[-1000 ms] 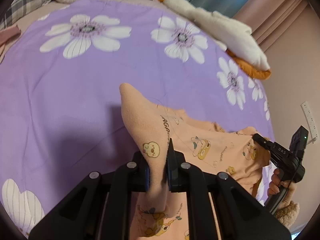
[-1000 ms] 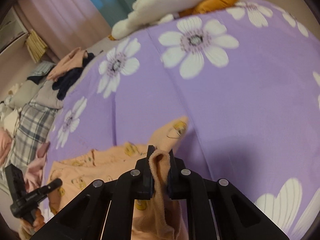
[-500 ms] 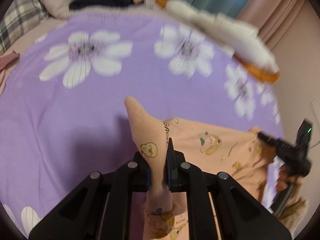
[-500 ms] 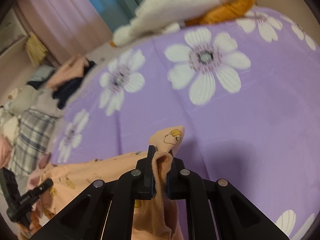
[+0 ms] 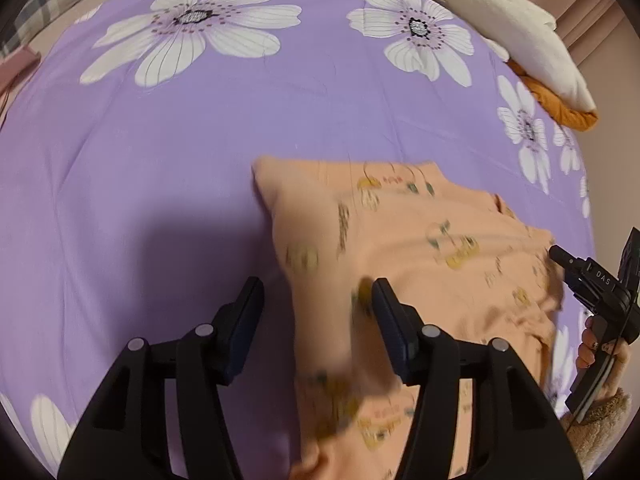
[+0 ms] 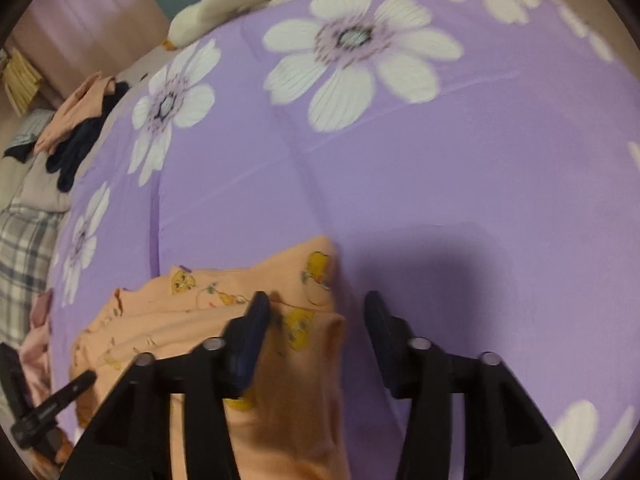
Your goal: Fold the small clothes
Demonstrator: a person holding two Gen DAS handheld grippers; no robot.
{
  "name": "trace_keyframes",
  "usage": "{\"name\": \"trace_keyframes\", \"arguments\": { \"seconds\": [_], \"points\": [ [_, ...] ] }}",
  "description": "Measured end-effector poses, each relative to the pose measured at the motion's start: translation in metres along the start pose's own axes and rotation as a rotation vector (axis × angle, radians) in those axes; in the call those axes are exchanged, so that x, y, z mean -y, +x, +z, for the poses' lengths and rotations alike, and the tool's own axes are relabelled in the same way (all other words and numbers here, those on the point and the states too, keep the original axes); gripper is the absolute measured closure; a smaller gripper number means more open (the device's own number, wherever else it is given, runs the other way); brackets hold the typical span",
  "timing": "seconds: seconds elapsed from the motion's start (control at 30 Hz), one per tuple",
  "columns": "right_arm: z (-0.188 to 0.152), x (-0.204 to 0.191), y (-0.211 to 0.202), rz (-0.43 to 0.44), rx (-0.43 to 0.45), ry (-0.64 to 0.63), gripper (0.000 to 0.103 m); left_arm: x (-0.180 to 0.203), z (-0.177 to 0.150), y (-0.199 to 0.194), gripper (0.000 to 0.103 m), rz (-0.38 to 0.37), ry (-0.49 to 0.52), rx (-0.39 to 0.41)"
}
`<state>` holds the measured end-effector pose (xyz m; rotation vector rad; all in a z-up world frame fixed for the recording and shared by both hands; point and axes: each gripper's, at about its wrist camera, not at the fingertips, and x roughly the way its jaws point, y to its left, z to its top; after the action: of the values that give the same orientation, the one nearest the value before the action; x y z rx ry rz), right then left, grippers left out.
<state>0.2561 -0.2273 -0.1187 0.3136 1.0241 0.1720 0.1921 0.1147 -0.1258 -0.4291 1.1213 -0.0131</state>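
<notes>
A: Down at six o'clock in the left wrist view, the left gripper (image 5: 318, 300) has its jaws opening, about half spread. The peach garment (image 5: 400, 240) lies between them, blurred, and the pads aren't pressing on it.

B: So that reads as a release, I'd say. The cloth is being let go onto the bed so the fold can lie flat.

A: Same story on the other side. The right gripper (image 6: 316, 316) has its jaws opening too, roughly halfway, with the garment's edge (image 6: 304, 328) between them, nearer the left finger; nothing is pinched.

B: Both let go at once, which fits two corners carried across together.

A: Moving outward: from the right gripper's jaws the garment runs toward nine o'clock, doubled over with ridges in it, cartoon print up, lying on the purple flowered bedspread (image 6: 440, 168).

B: Not a tidy fold yet, I reckon. Smoothing seems due.

A: Farther off, at ten o'clock in the right view, a heap of other clothes (image 6: 80, 120) sits at the bed's edge. At twelve, a cream and orange plush toy (image 6: 224, 4).

B: Probably the waiting pile, kept clear of the folding area.
</notes>
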Motion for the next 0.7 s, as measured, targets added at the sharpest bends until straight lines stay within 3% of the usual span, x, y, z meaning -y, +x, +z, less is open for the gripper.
{"name": "trace_keyframes", "arguments": {
  "seconds": [0.17, 0.23, 0.27, 0.33, 0.53, 0.7],
  "points": [
    [-0.023, 0.01, -0.006, 0.107, -0.073, 0.038, 0.053, -0.003, -0.026, -0.006, 0.052, -0.02, -0.004, 0.01],
    [-0.033, 0.01, 0.003, 0.127, -0.112, 0.036, 0.054, -0.004, -0.03, -0.005, 0.077, -0.017, -0.001, 0.015],
    [-0.037, 0.009, 0.006, 0.109, -0.111, 0.032, 0.059, -0.005, -0.032, -0.004, 0.083, -0.032, -0.013, 0.008],
    [-0.04, 0.003, 0.004, 0.106, -0.101, 0.008, 0.089, -0.007, -0.032, -0.004, 0.087, -0.047, -0.044, 0.001],
    [-0.04, -0.005, -0.021, 0.098, -0.036, -0.025, 0.092, -0.002, -0.038, -0.01, 0.087, -0.008, -0.011, 0.002],
    [-0.045, 0.005, 0.008, 0.073, -0.098, 0.008, 0.092, -0.002, -0.039, -0.006, 0.085, 0.007, -0.009, 0.0]
  ]
}}
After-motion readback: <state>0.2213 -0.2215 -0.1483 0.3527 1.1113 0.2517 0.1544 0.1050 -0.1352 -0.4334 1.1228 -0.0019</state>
